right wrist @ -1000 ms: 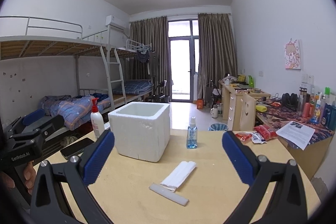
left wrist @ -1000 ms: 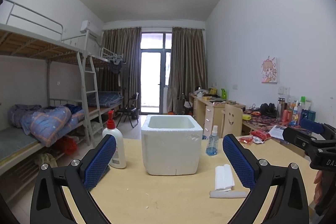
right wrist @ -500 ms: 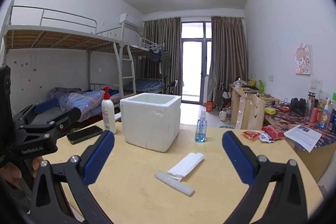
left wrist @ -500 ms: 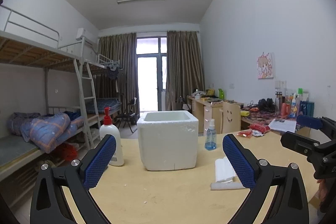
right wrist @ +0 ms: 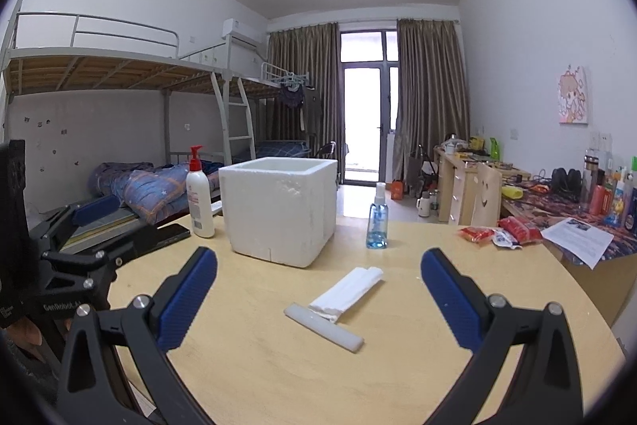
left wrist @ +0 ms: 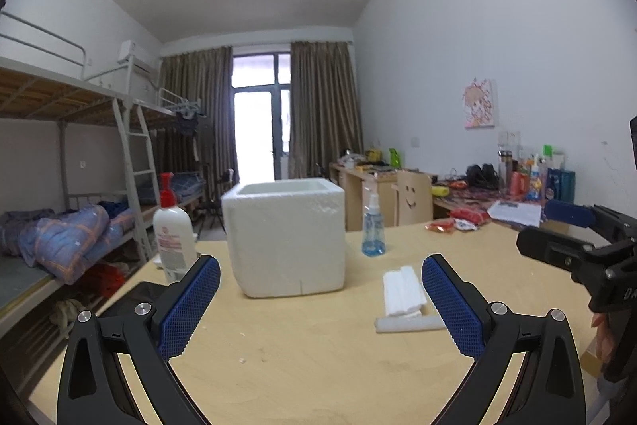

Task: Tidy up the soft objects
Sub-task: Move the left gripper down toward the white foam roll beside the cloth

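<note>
A white foam box (left wrist: 284, 237) (right wrist: 278, 208), open at the top, stands on the round wooden table (left wrist: 318, 365) (right wrist: 398, 377). A folded white soft foam piece (left wrist: 402, 289) (right wrist: 348, 290) lies right of the box, resting on a flat white foam strip (left wrist: 410, 325) (right wrist: 324, 325). My left gripper (left wrist: 318, 305) is open and empty, held above the near table, short of the box. My right gripper (right wrist: 318, 301) is open and empty, with the foam piece lying beyond and between its fingers.
A white pump bottle with a red top (left wrist: 172, 230) (right wrist: 199, 198) and a black phone (right wrist: 167, 234) lie left of the box. A small blue spray bottle (left wrist: 373, 228) (right wrist: 377, 220) stands behind the foam piece. Red snack packets (right wrist: 499, 232) lie at the table's far right.
Both grippers have dropped lower and tilted up, so the table sits lower in view and the box looks nearer. Both stay open and empty. Nothing on the table has moved.
</note>
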`<control>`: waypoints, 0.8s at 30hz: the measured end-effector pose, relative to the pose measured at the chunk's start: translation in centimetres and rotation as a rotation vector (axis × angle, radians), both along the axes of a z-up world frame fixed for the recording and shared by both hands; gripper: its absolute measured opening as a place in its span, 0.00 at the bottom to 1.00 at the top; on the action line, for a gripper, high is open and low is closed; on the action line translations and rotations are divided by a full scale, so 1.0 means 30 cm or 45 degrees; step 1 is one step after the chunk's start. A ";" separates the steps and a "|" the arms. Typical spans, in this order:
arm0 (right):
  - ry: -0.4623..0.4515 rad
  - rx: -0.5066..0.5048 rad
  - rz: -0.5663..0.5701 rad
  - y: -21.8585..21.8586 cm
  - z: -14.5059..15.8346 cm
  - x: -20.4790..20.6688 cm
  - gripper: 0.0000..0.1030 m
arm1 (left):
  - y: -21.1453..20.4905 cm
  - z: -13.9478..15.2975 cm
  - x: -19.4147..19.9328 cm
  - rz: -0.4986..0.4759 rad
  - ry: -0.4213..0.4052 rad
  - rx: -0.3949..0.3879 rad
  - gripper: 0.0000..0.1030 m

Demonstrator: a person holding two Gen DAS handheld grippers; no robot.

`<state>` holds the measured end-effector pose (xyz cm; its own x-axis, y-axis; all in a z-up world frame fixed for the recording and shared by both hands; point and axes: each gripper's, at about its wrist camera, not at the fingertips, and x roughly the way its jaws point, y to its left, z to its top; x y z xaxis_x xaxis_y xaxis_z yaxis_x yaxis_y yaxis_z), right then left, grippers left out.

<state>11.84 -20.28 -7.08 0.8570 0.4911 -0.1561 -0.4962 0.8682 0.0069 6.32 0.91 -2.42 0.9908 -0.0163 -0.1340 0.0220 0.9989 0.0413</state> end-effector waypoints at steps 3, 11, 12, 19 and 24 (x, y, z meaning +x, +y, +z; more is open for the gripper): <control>0.009 0.007 -0.002 -0.013 -0.015 0.009 1.00 | -0.003 -0.013 0.024 -0.021 0.032 -0.019 0.99; 0.064 -0.008 -0.020 -0.034 -0.042 0.064 1.00 | -0.035 -0.034 0.140 -0.099 0.183 -0.013 0.99; 0.078 -0.009 -0.022 -0.036 -0.045 0.074 1.00 | -0.037 -0.042 0.153 -0.111 0.206 -0.015 0.99; 0.165 -0.031 -0.026 -0.047 -0.084 0.157 1.00 | -0.061 -0.076 0.231 -0.172 0.296 -0.010 0.99; 0.217 -0.078 -0.034 -0.041 -0.103 0.194 1.00 | -0.069 -0.088 0.286 -0.242 0.390 -0.042 0.99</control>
<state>17.65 -21.51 -10.18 0.8283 0.4533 -0.3293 -0.4688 0.8826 0.0355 14.91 -1.15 -5.05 0.8837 -0.2056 -0.4205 0.2139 0.9765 -0.0280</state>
